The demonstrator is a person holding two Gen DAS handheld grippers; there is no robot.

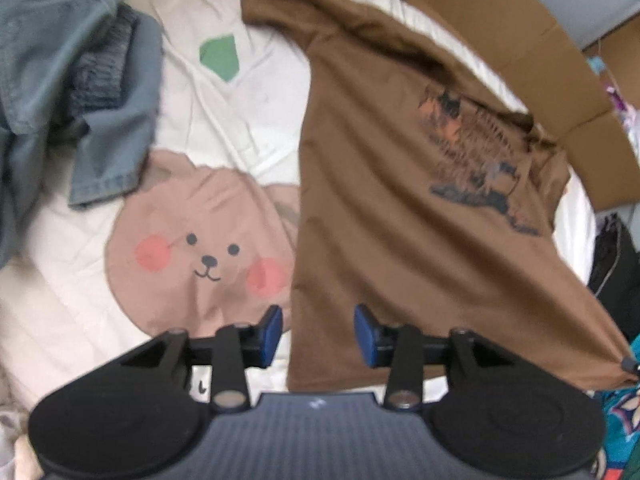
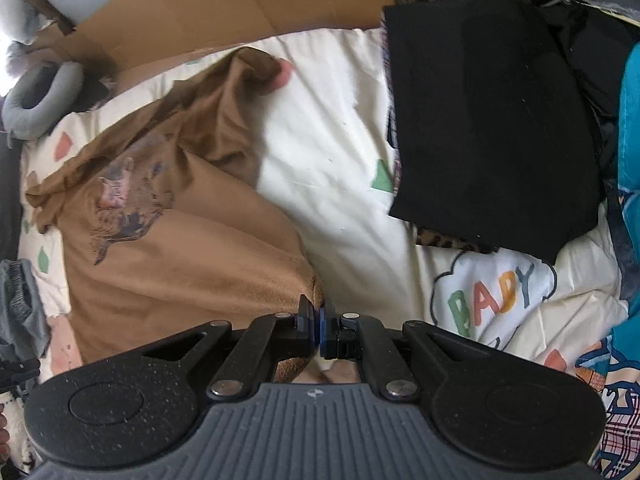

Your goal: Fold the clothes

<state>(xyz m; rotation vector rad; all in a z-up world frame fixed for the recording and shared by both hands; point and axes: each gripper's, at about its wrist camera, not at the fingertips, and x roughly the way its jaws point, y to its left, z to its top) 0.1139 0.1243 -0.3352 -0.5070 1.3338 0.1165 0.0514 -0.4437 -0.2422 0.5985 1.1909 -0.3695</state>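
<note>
Blue pads of the right gripper are pressed together on a corner of the brown T-shirt, pointing steeply down at the bed; the left gripper also aims down, jaws spread with nothing pinched, the shirt's hem edge lying under the gap. Left view alone shows the bear-face print on the cream quilt, a crumpled denim garment and the shirt's graphic spread flat. Right view alone shows a folded black garment, flat cardboard and "BABY" lettering on the quilt.
</note>
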